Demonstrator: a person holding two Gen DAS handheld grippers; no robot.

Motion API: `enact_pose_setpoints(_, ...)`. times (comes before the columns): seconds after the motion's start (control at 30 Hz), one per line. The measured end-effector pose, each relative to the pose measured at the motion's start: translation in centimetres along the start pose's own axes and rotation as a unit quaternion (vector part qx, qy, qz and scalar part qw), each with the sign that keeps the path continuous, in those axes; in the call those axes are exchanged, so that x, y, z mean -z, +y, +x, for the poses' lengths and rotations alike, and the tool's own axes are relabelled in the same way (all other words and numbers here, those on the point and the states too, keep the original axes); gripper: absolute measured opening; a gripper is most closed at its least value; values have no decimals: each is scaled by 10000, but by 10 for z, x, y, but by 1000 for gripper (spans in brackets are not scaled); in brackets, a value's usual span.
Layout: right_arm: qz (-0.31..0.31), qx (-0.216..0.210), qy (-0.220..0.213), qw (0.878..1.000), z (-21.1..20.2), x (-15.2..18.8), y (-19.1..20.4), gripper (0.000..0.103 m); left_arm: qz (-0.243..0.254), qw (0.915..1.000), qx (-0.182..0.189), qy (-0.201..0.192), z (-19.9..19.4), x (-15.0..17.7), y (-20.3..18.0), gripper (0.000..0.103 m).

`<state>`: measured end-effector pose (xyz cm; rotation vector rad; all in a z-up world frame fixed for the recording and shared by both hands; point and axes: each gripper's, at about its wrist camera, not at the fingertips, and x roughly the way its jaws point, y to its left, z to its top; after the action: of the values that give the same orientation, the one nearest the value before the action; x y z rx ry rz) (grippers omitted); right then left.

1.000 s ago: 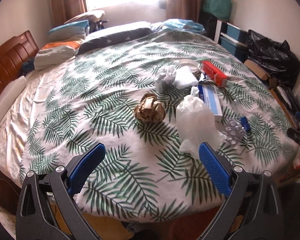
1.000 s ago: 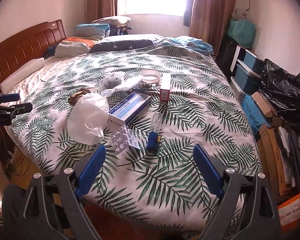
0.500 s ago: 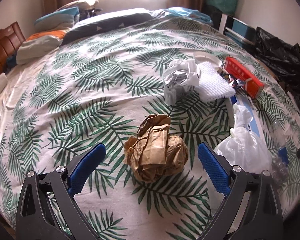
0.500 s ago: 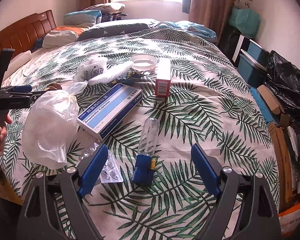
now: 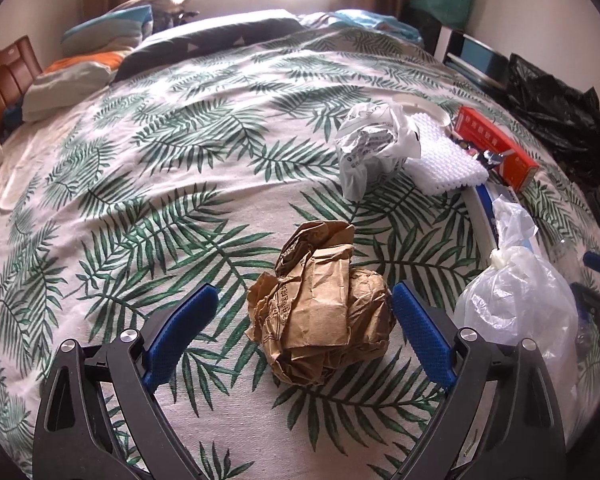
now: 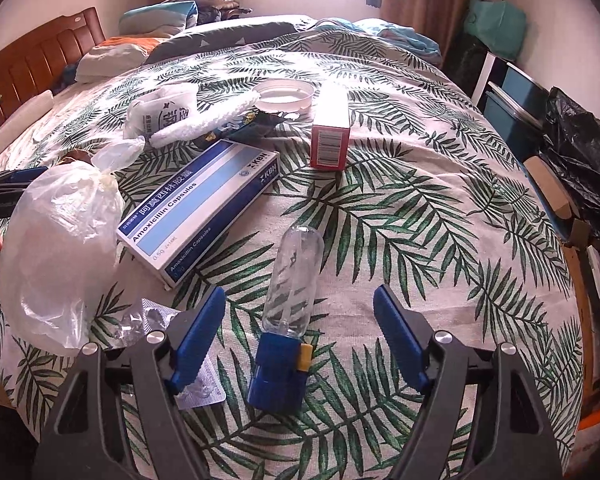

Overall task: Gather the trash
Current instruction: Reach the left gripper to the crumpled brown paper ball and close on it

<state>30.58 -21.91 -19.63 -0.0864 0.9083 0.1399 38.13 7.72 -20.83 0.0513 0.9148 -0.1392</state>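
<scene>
While the left gripper (image 5: pixel 304 312) hangs spread wide around the crumpled brown paper wad (image 5: pixel 320 308) on the bed (image 5: pixel 160 160), its right pad sits almost against the paper and the left stands apart. Closing off-centre could shove the light wad sideways instead of pinching it. The right gripper (image 6: pixel 300 312), also spread, straddles the clear plastic bottle (image 6: pixel 294 280), which may roll.
</scene>
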Motion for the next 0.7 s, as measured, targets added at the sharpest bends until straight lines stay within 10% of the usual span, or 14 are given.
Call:
enact_pose_setpoints(0.57, -168, -31, 106, 9998, 25, -9, 7, 28, -44, 9998, 189, 20, 15, -1, -5, 92)
enact_pose_setpoints(0.7, -218, -127, 47, 9997, 23, -7, 7, 27, -70, 9994, 331, -36, 13, 2, -8, 72)
